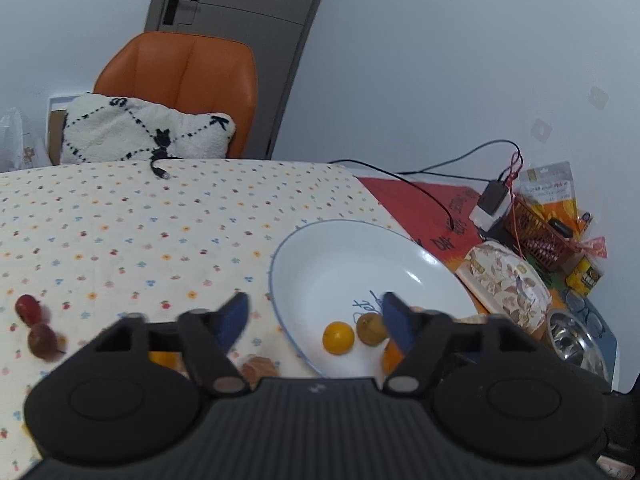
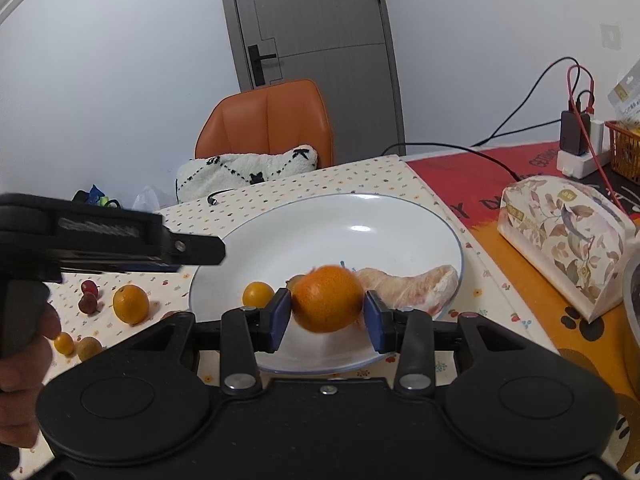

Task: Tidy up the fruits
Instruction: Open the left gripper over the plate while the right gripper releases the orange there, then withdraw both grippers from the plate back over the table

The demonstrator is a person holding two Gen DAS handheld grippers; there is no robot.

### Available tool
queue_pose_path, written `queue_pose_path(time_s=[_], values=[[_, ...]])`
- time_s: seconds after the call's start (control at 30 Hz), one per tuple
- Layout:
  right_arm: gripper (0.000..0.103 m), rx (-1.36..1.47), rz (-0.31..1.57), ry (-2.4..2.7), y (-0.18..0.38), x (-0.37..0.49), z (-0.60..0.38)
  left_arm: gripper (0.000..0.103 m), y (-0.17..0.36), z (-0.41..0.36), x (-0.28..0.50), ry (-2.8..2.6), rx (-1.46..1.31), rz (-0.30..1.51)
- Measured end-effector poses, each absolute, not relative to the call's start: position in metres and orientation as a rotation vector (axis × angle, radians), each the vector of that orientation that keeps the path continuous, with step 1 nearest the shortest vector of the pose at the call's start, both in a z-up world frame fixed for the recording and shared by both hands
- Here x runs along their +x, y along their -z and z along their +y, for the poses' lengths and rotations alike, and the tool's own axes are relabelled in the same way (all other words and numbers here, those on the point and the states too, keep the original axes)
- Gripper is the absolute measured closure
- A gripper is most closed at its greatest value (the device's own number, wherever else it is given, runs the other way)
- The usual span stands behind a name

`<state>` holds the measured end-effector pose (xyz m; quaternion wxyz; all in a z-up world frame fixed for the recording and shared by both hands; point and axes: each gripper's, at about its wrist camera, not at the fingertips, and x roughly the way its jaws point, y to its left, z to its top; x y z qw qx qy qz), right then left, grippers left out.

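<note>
Three fruits are lying in the white plate (image 2: 404, 224): a small yellow fruit (image 2: 258, 294), a brownish fruit (image 1: 371, 329) beside it, and a peeled pomelo piece (image 2: 416, 286) sitting to the right of the right tongs (image 2: 327, 316). Those tongs are clamping an orange (image 2: 327, 298), round, bright and finely dimpled, holding it over the plate's near part. The left tongs (image 1: 316, 316) are standing apart and gripping nothing, reaching over the plate's left rim. Left of the right tongs, on the dotted desk (image 1: 140, 220), a second orange (image 2: 130, 304), two dark red fruits (image 2: 89, 296), a small yellow one (image 2: 64, 343) and a tan one (image 2: 89, 348) are lying loose. A floral tissue pack (image 2: 568, 240) is sitting well to the right, and an orange chair (image 2: 268, 120) with a cushion (image 2: 248, 170) is standing beyond the desk.
</note>
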<state>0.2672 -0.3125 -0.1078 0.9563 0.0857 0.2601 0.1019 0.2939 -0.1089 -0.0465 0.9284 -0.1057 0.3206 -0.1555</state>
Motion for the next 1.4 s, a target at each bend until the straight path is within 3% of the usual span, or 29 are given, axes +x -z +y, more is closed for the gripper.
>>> queue_pose_path(time_s=[0.07, 0.17, 0.23, 0.37, 0.7, 1.4], values=[[0.053, 0.172, 0.517, -0.204, 0.105, 0.264, -0.312, 0.016, 0.043, -0.101, 0.288, 0.317, -0.211, 0.65], [0.035, 0.168, 0.498, -0.192, 0.101, 0.257, -0.312, 0.015, 0.036, -0.09, 0.278, 0.295, -0.187, 0.636], [0.019, 0.161, 0.479, -0.17, 0.1, 0.252, -0.311, 0.012, 0.031, -0.08, 0.272, 0.279, -0.19, 0.62], [0.004, 0.192, 0.465, -0.175, 0.097, 0.243, -0.31, 0.008, 0.02, -0.059, 0.259, 0.234, -0.207, 0.578], [0.0, 0.23, 0.468, -0.191, 0.085, 0.232, -0.301, 0.0, 0.006, -0.01, 0.23, 0.176, -0.264, 0.525], [0.0, 0.199, 0.465, -0.361, 0.049, 0.201, -0.255, 0.0, -0.015, 0.047, 0.163, 0.13, -0.196, 0.46]])
